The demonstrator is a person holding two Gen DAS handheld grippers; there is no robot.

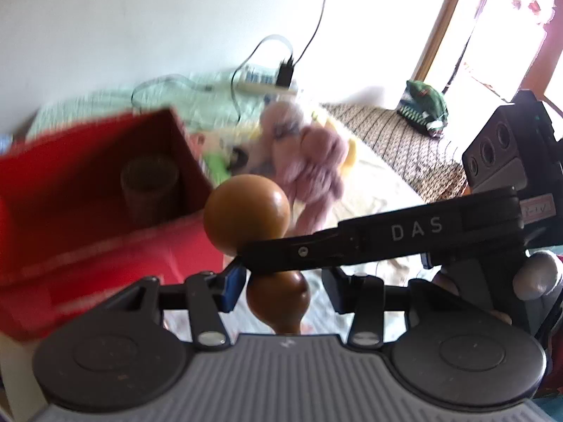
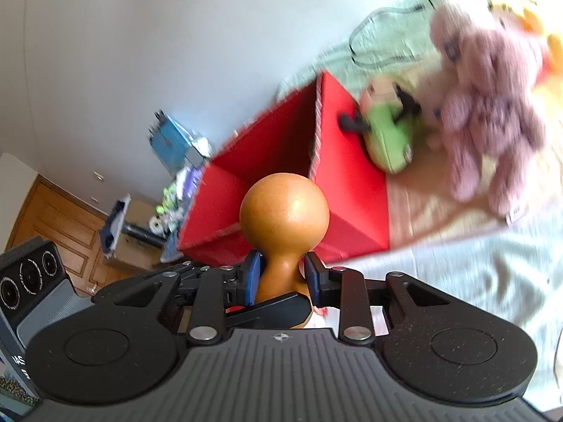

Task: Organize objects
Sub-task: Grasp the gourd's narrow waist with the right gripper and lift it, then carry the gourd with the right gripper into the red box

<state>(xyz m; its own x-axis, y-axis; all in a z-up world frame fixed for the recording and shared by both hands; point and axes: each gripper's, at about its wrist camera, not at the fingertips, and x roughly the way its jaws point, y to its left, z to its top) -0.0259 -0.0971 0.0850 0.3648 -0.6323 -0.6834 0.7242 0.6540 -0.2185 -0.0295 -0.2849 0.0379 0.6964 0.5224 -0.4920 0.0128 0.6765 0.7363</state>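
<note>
Left gripper (image 1: 281, 290): jaws straddle the gourd (image 1: 248, 207) waist, contact unclear, can't tell its state. Box (image 1: 88, 190) far left.

Right gripper (image 2: 283, 274): clamped on the gourd (image 2: 284, 207) neck, bulb over the box (image 2: 352, 190) rim. You've likely got something stiff, glossy, slippery; grip the waist.

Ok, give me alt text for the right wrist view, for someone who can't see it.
The right gripper has its blue-padded fingers closed on the narrow neck of a brown wooden gourd-shaped object. Behind it an open red box sits on a bed, with a green plush toy and a pink plush toy alongside, both blurred.
</note>
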